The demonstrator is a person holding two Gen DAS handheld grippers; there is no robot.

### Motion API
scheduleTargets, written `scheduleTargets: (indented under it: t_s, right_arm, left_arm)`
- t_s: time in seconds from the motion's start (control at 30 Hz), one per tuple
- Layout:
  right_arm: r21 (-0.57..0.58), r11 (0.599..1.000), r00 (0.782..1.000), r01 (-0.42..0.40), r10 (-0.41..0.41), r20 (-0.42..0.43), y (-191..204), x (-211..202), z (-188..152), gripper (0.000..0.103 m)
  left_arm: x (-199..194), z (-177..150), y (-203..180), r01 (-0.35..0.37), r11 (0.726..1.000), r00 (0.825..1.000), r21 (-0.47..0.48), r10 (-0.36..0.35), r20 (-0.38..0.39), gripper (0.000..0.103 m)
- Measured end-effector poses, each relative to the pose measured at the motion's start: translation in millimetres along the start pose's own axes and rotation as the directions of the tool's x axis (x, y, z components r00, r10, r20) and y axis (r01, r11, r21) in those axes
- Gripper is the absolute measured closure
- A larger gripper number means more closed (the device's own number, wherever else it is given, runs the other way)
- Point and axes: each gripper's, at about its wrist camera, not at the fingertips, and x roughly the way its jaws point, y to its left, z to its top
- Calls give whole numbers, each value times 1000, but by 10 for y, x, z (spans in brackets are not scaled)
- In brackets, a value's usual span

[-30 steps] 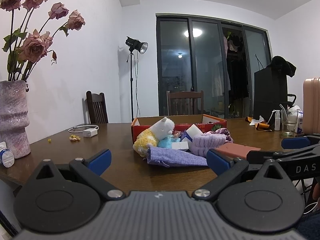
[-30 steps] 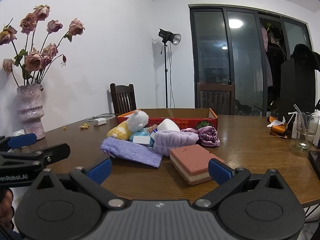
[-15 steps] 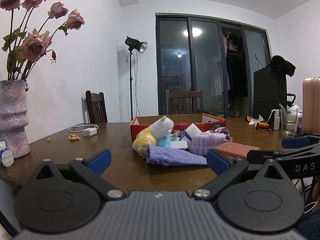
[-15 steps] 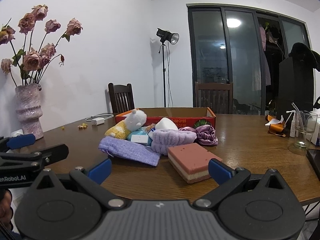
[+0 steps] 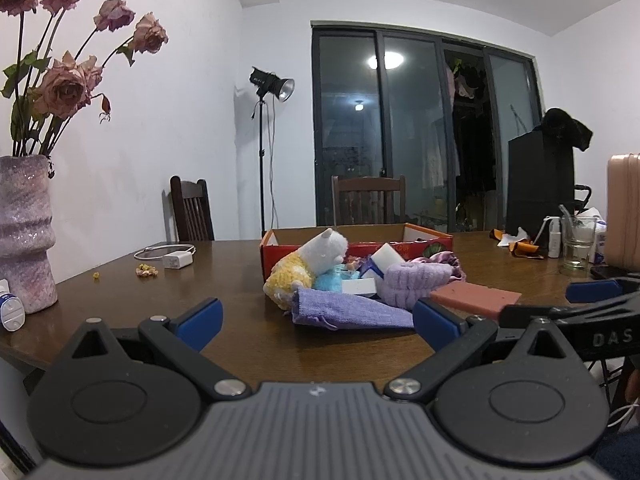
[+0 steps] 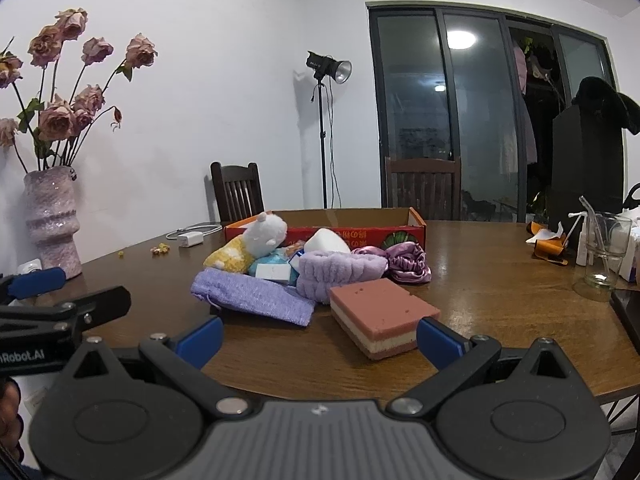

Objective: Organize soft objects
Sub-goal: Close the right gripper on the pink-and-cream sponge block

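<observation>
A pile of soft things lies mid-table before a red cardboard box: a yellow-and-white plush toy, a purple cloth pouch, a lilac fluffy headband, a shiny purple scrunchie, a white sponge and a pink layered sponge. My left gripper is open and empty, short of the pouch. My right gripper is open and empty, just before the pink sponge.
A pink vase of dried roses stands at the table's left edge. A white charger with cable lies behind. A glass, bottles and wrappers stand at the right. Chairs stand beyond the table.
Both grippers have drifted slightly toward the pile; nothing on the table has moved and both stay open.
</observation>
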Motion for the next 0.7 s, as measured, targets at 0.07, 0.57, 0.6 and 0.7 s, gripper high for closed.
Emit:
scheduleTargets:
  t_s: [0.07,0.57,0.6,0.7]
  right_arm:
    - [29,1000,1000,6,-5,-24,-56,65,18,0]
    - [123,990,989,68,-51,-140,-664,804,41,9]
    - [124,990,988,63,-44,-150,-704,857,59,10]
    - [101,992,984,74,-56,-170,-879,967,99,24]
  left_arm:
    - [121,26,-10,-25,999,1000,22,25,-10,0]
    - [885,162,-302,75,996,993,46,-71,-93,0]
    - [945,170,-360,89,995,992,54,-83,-99,0]
    - [1139,213,-539,136,988,984,72,-127,-122,0]
